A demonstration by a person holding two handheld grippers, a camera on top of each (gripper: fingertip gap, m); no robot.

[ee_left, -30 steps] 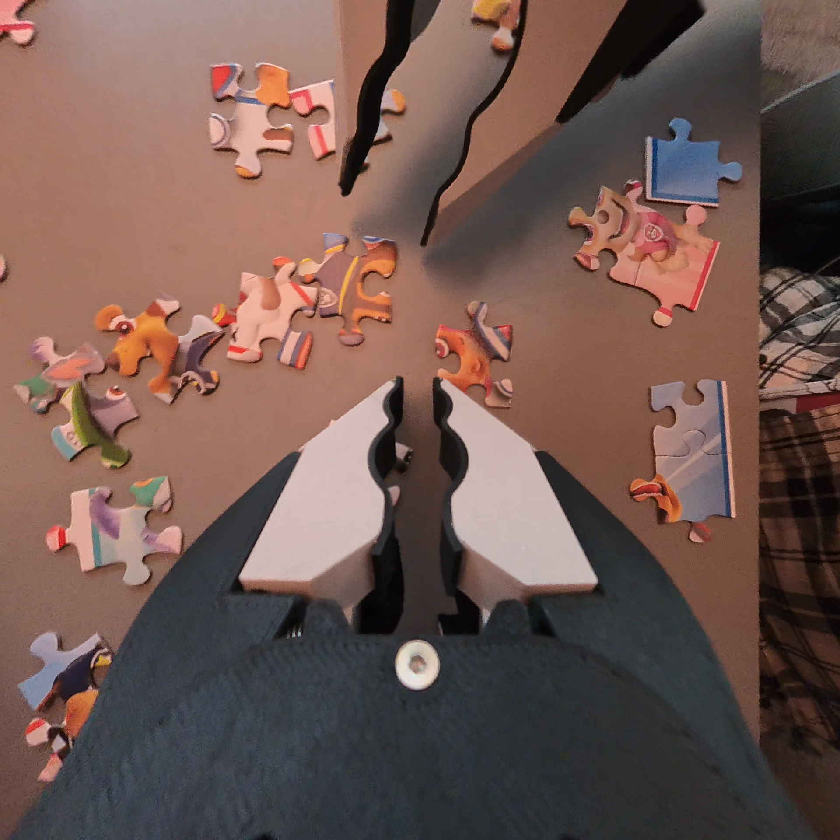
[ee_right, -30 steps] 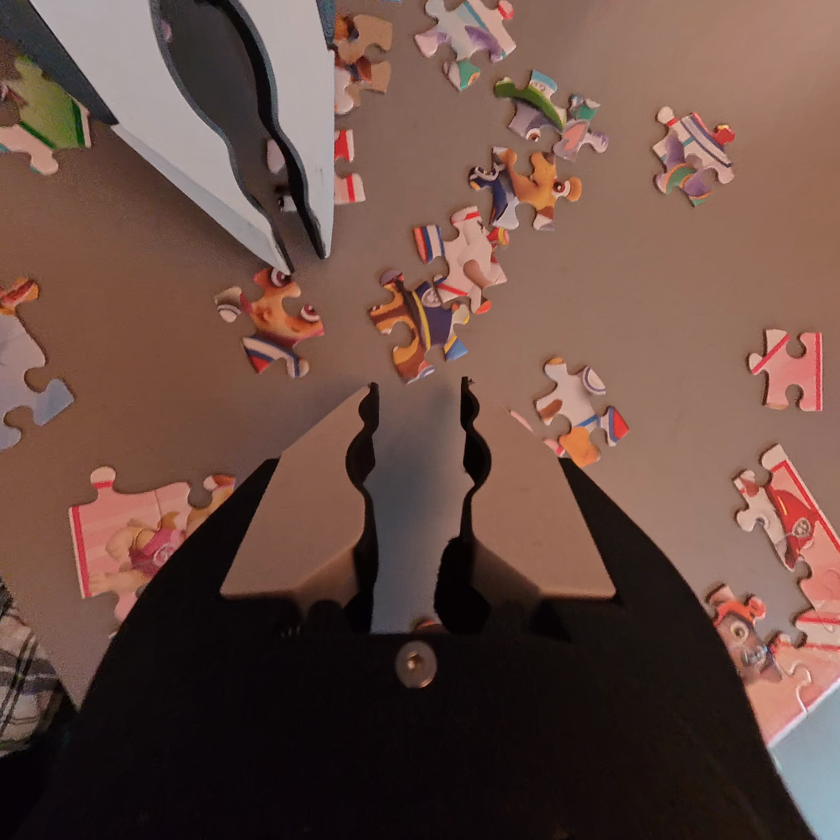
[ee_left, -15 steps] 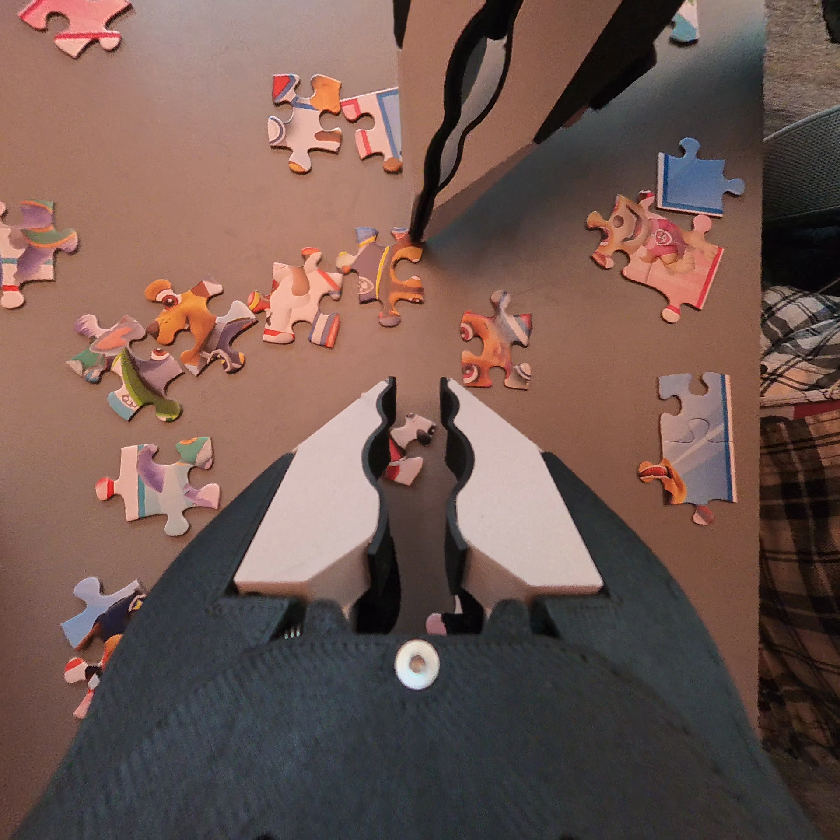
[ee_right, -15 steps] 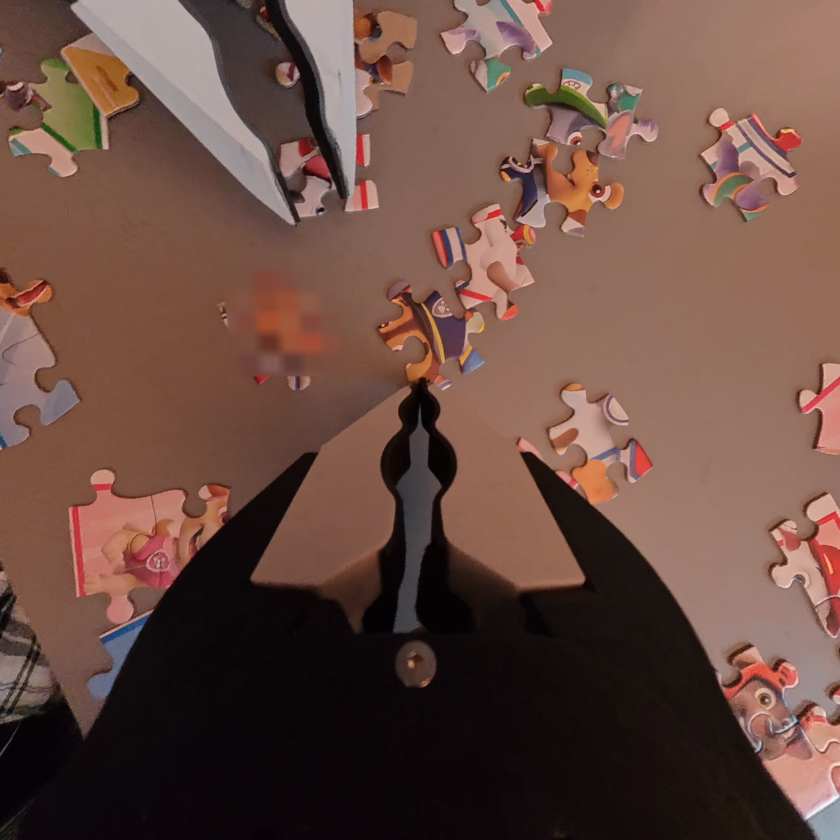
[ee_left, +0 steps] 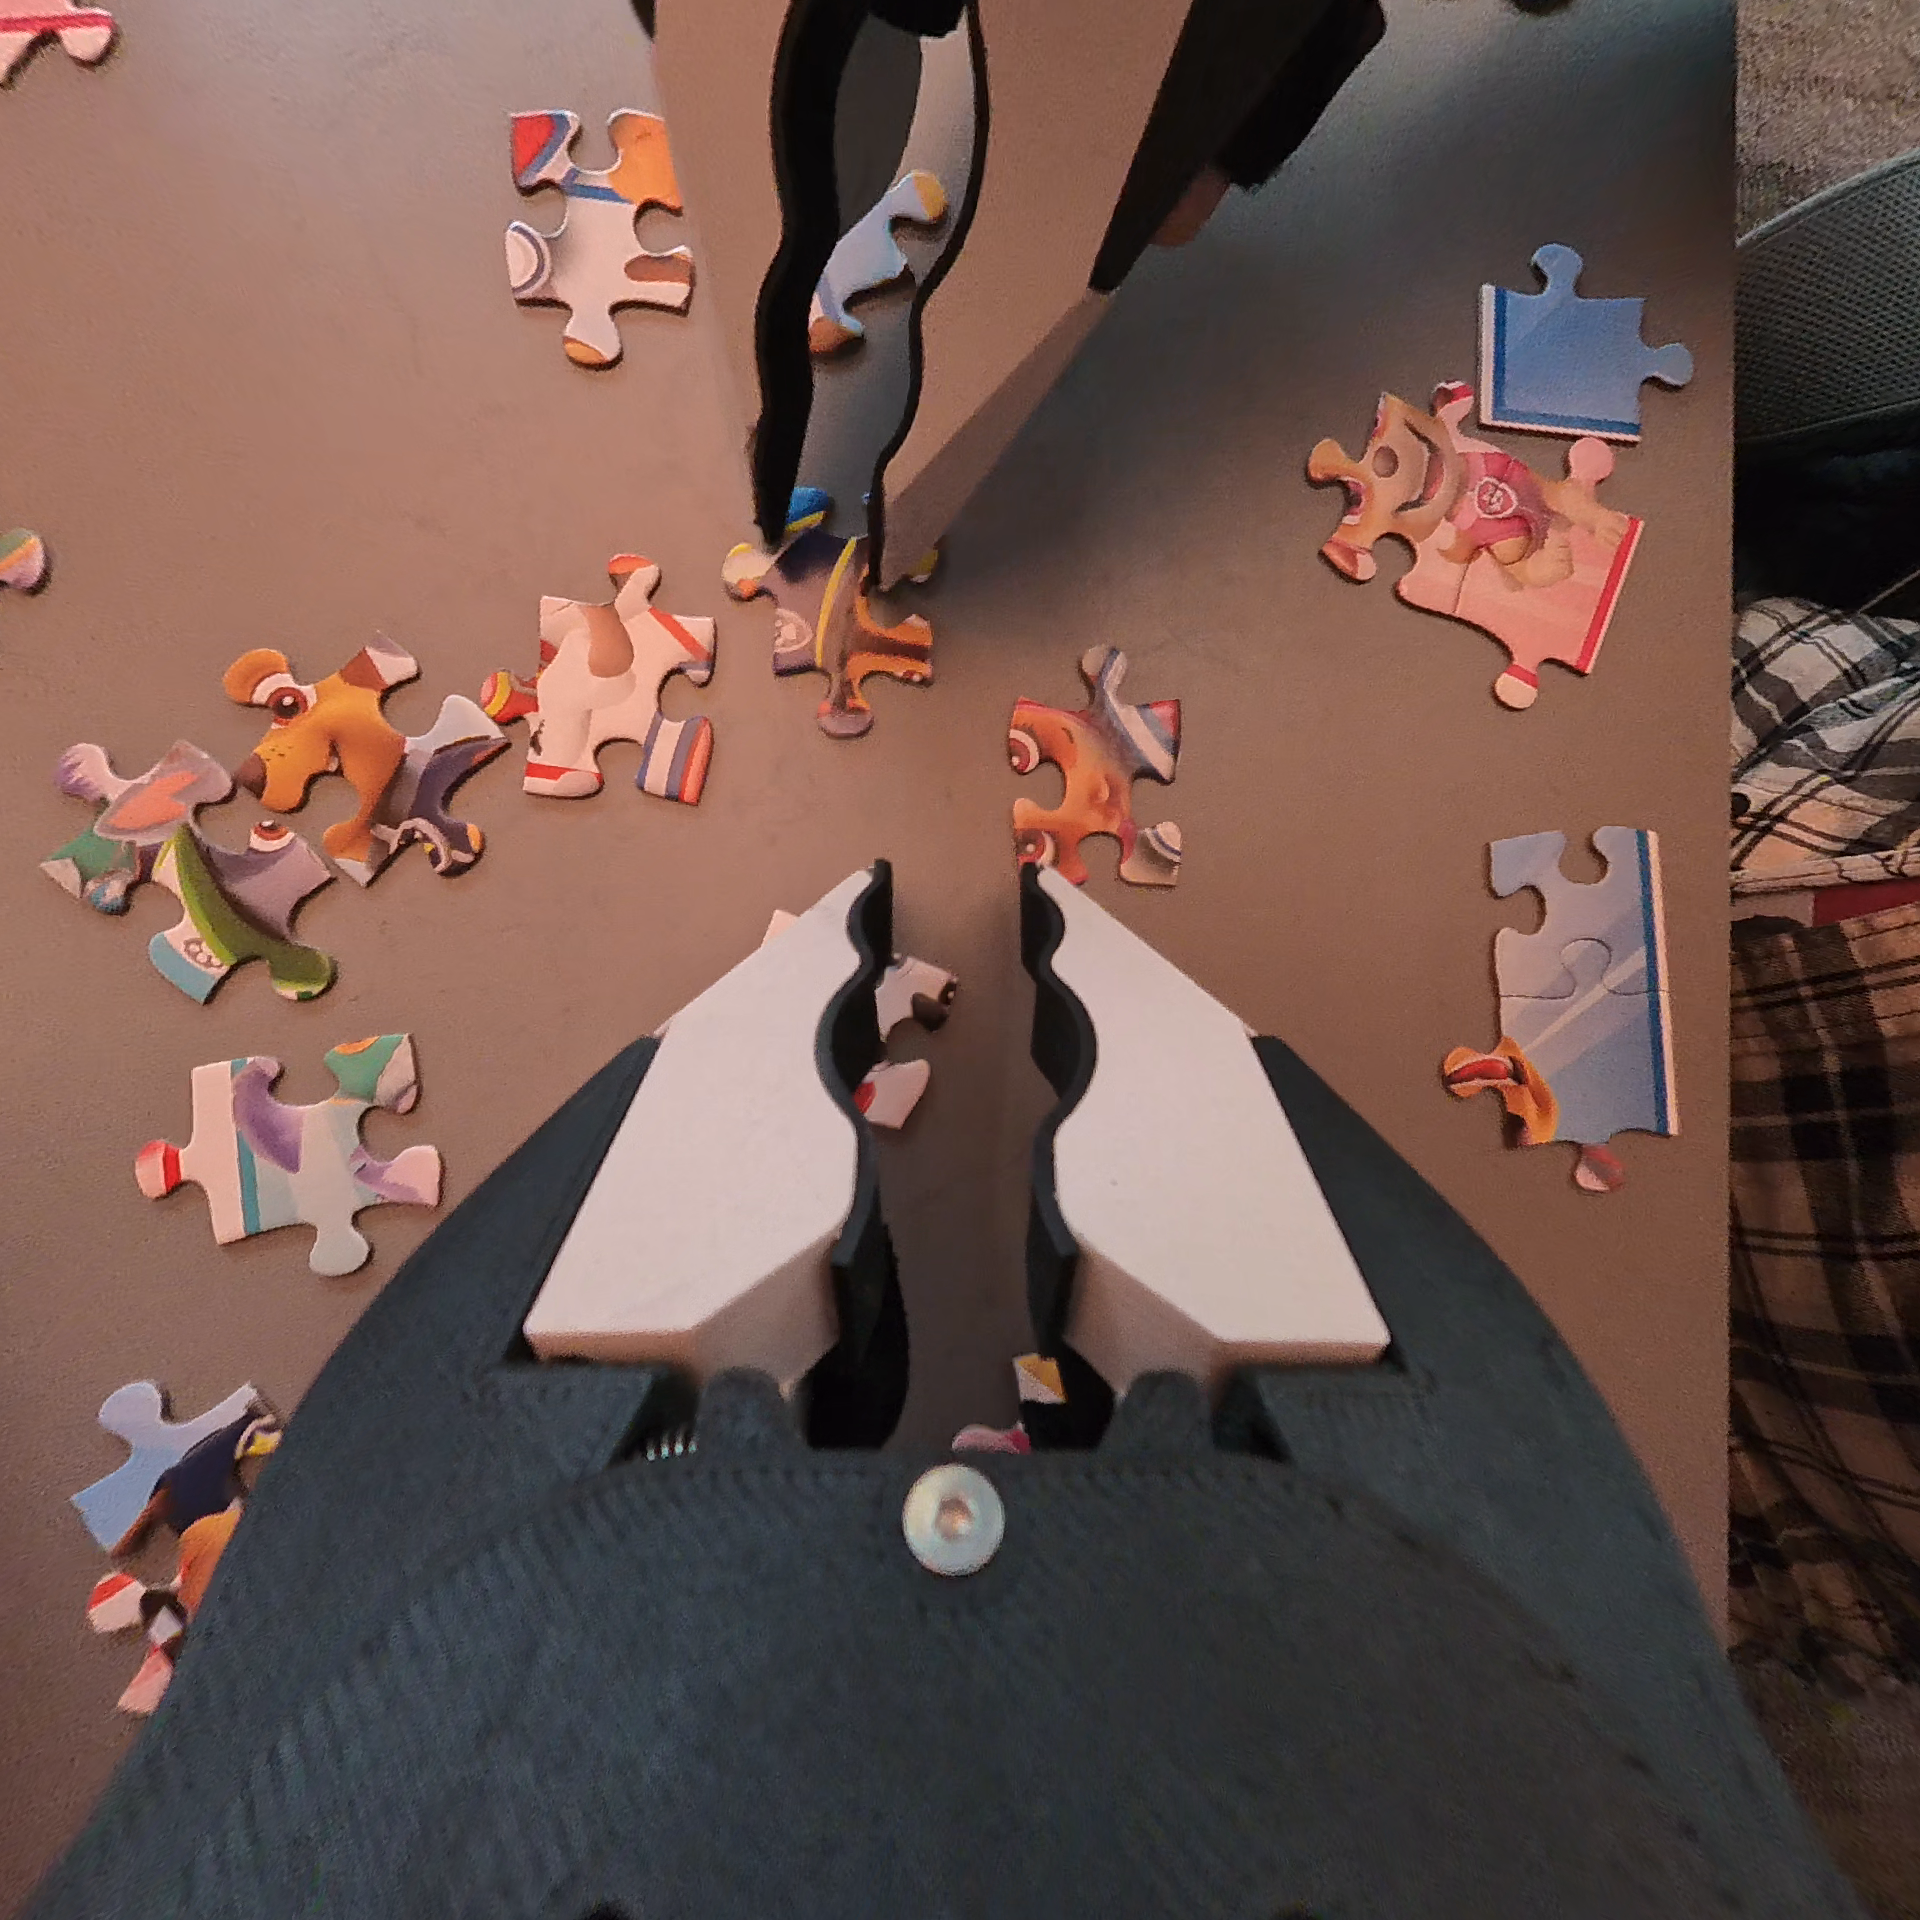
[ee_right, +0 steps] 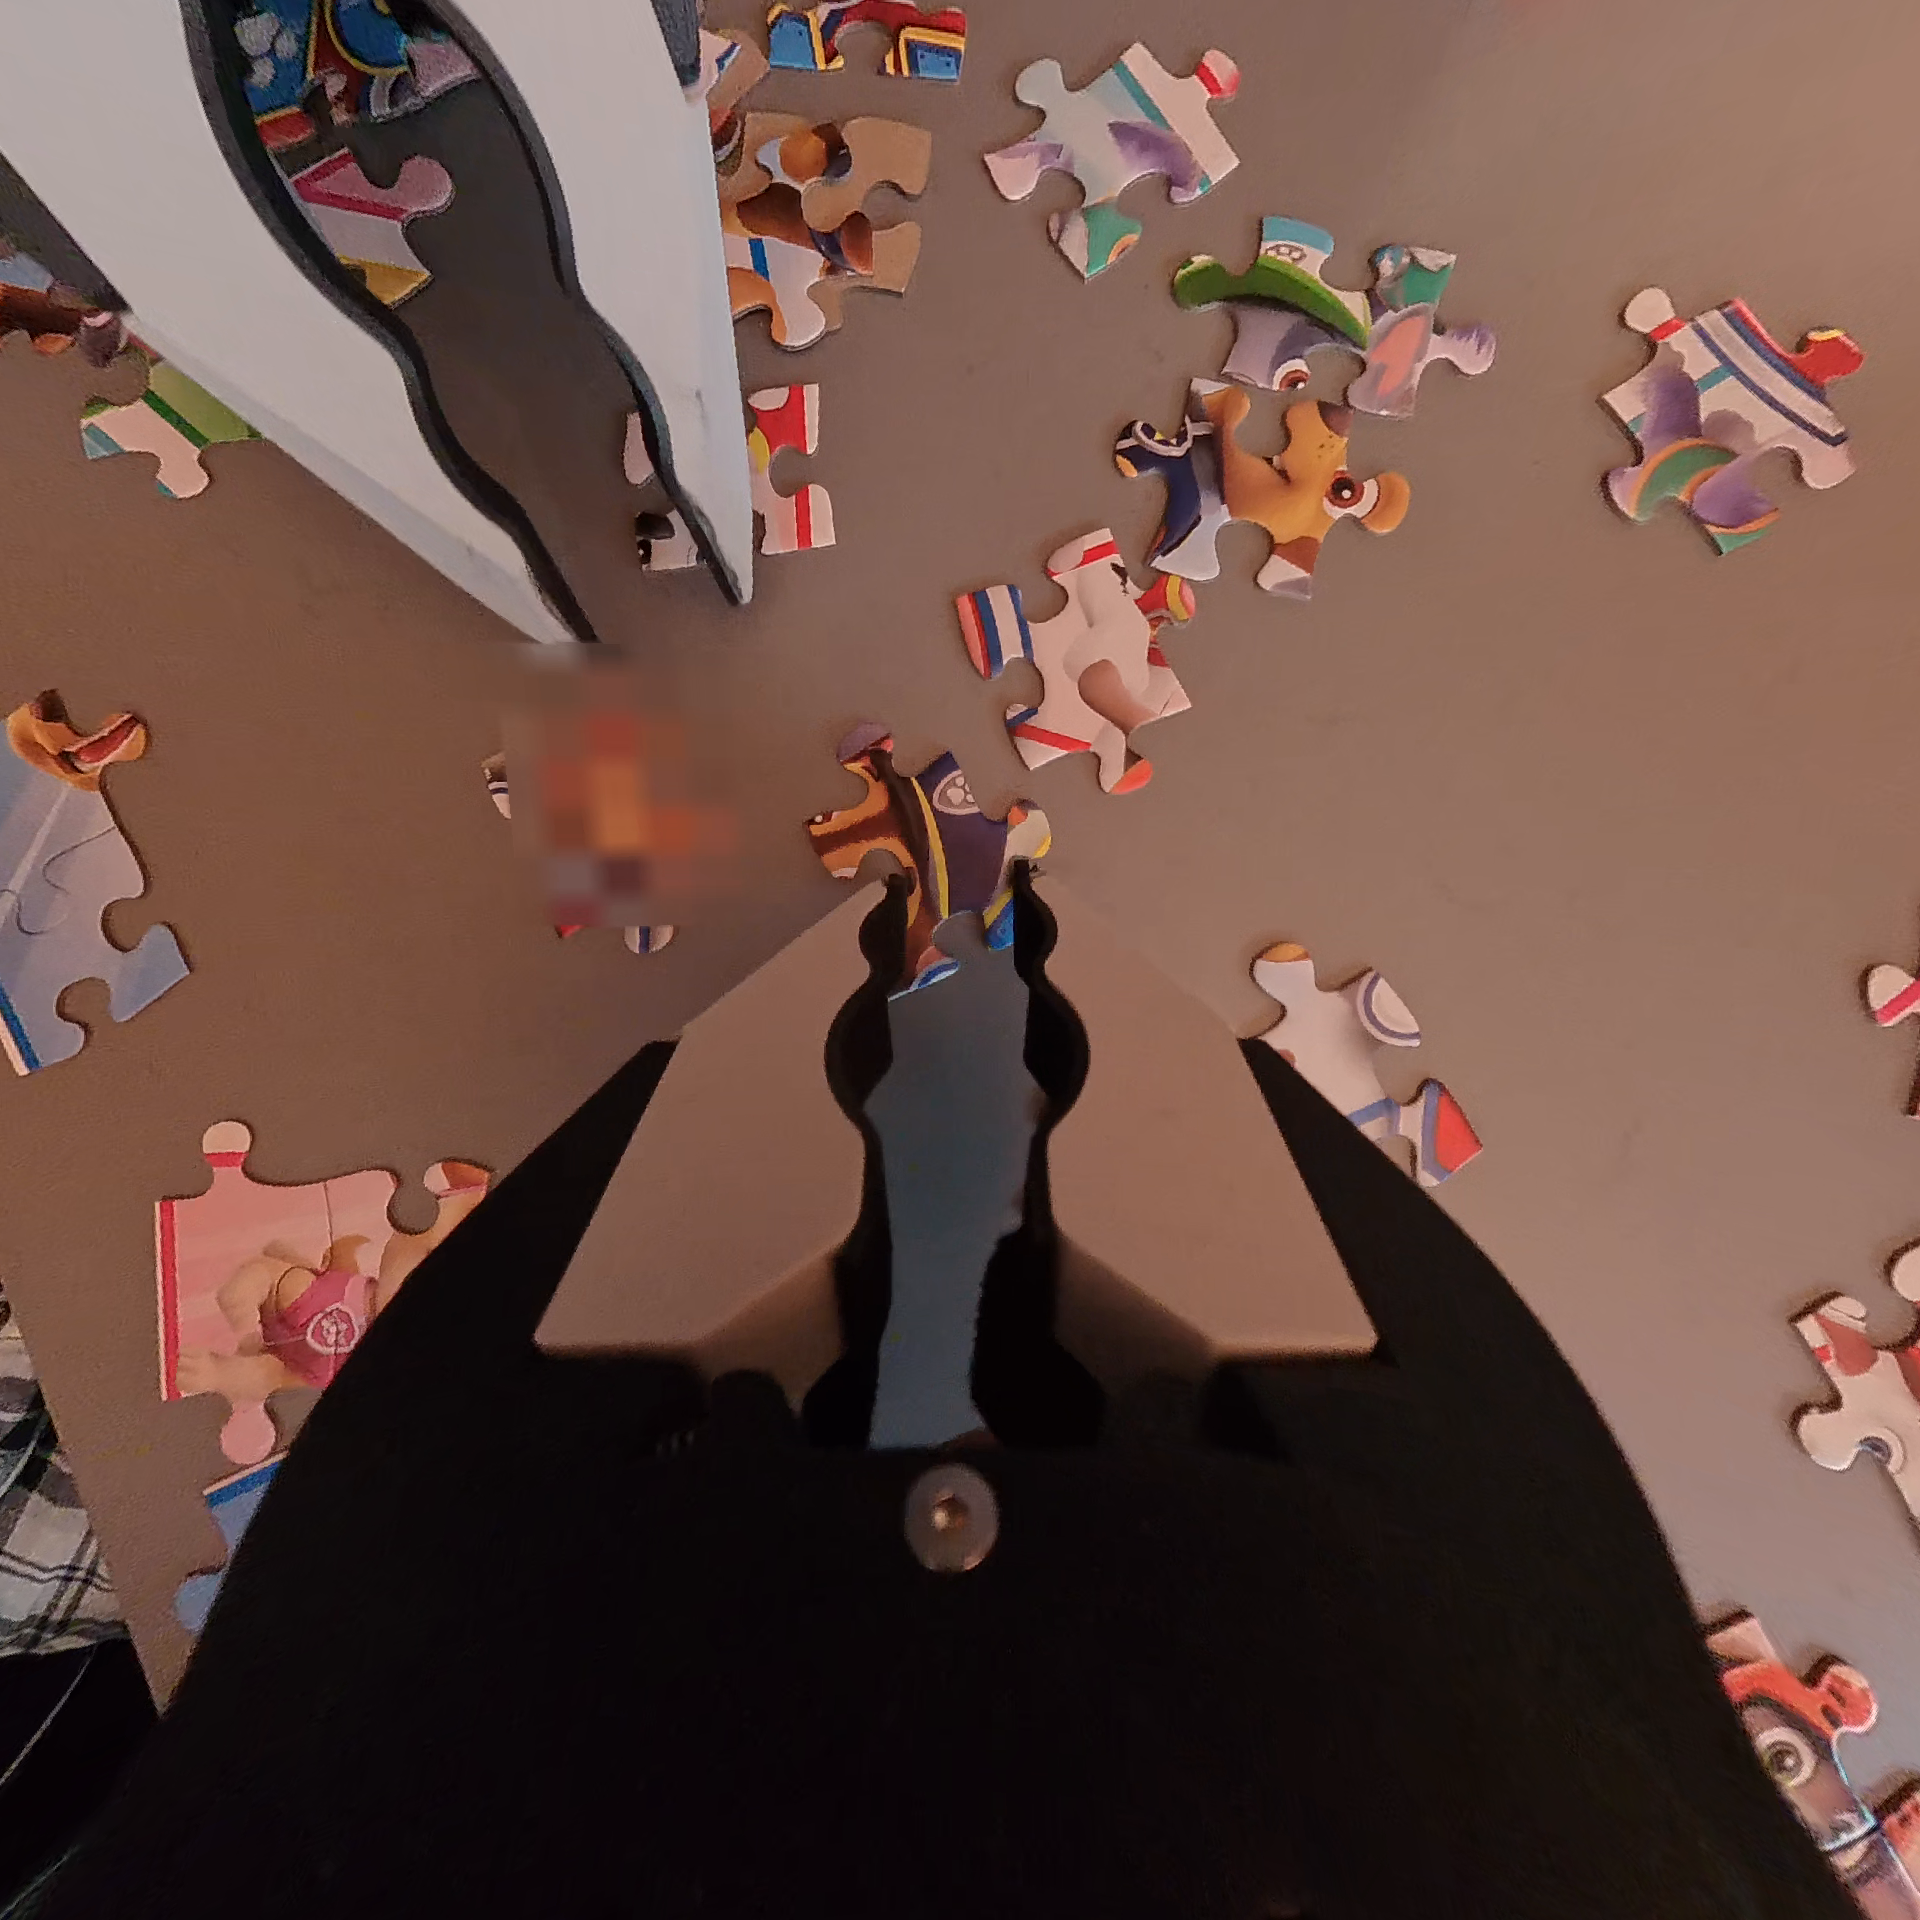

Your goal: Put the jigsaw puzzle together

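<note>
right gripper (ee_right: pixel 951 883) pinches the navy-and-orange puzzle piece (ee_right: pixel 935 831) at frame centre on the surface (ee_right: pixel 1507 831). left gripper (ee_left: pixel 954 883) hangs released, empty.

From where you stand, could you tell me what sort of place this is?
Probably a home room, not a lab: loose cartoon jigsaw puzzle pieces lie on a plain brown tabletop, with rumpled plaid fabric beside its edge.

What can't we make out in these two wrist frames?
- Right wrist view: orange piece is covered by a mosaic patch.
- Right wrist view: whether the right gripper has clamped the purple-and-orange piece or only straddles it.
- Left wrist view: small piece is half hidden by the left gripper.
- Left wrist view: bottom-left pieces run under the gripper body.
</note>
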